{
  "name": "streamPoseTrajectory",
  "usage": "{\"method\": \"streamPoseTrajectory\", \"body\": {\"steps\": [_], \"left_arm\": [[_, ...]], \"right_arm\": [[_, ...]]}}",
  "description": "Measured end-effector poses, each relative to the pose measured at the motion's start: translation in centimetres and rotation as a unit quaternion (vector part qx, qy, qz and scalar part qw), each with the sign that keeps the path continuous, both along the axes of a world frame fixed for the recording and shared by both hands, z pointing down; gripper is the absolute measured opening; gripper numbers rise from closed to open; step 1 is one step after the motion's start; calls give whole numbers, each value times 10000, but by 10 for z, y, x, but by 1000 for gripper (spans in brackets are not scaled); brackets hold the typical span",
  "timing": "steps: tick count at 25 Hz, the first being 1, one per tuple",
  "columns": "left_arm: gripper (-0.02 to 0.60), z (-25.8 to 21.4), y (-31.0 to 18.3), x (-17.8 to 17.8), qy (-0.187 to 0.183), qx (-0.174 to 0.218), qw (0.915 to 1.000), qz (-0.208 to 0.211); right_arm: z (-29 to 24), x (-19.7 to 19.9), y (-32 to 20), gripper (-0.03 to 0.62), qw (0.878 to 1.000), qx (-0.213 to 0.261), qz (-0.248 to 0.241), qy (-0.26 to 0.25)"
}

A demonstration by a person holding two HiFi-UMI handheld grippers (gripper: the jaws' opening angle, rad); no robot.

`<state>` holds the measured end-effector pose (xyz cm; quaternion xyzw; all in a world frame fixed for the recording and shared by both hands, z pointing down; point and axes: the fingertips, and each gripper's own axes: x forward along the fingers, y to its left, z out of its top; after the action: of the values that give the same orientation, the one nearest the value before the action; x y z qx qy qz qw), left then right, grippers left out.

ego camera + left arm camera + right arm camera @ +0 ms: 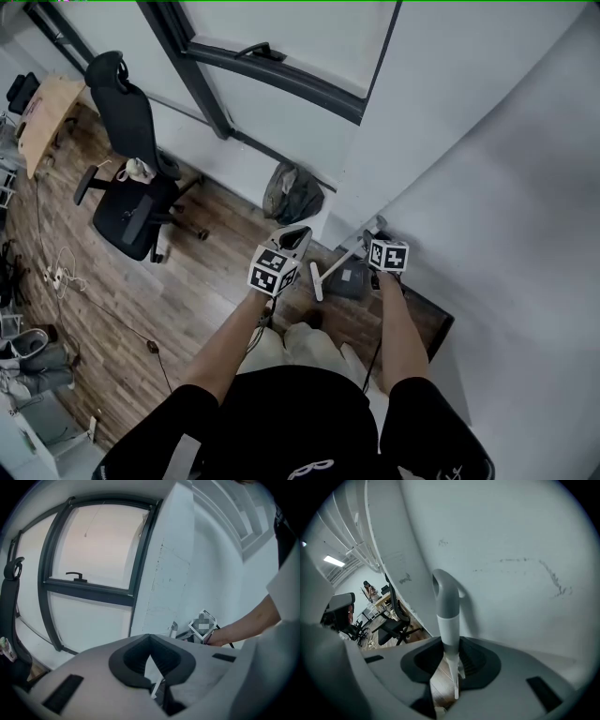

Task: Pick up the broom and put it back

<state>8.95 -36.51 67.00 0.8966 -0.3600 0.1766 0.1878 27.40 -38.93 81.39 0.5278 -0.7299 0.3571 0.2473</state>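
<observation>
While wall-side, broom point(447, 616) between right tongs point(451, 649).

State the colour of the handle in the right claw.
Broom handle: grey hooked end, white below; best in the right gripper view.

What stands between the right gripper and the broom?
Nothing visible: the fingers of the right gripper are closed on the broom handle, with only the wall behind it.
</observation>
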Motion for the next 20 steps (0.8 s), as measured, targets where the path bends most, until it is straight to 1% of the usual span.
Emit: {"method": "streamPoseTrajectory", "body": {"steps": [4, 11, 16, 20], "left_arm": [[17, -1, -4, 2, 0, -8, 10000, -20], [17, -1, -5, 8, 3, 5, 10000, 78], [17, -4, 0, 9, 29, 15, 9998, 171], [17, -11, 5, 12, 92, 54, 9996, 274]], "right_arm": [[6, -2, 4, 114, 9998, -189, 7, -29], [15, 4, 18, 123, 9991, -348, 235, -70], [7, 12, 29, 132, 9986, -274, 452, -97], [-8, 18, 38, 132, 9979, -117, 627, -97]]}}
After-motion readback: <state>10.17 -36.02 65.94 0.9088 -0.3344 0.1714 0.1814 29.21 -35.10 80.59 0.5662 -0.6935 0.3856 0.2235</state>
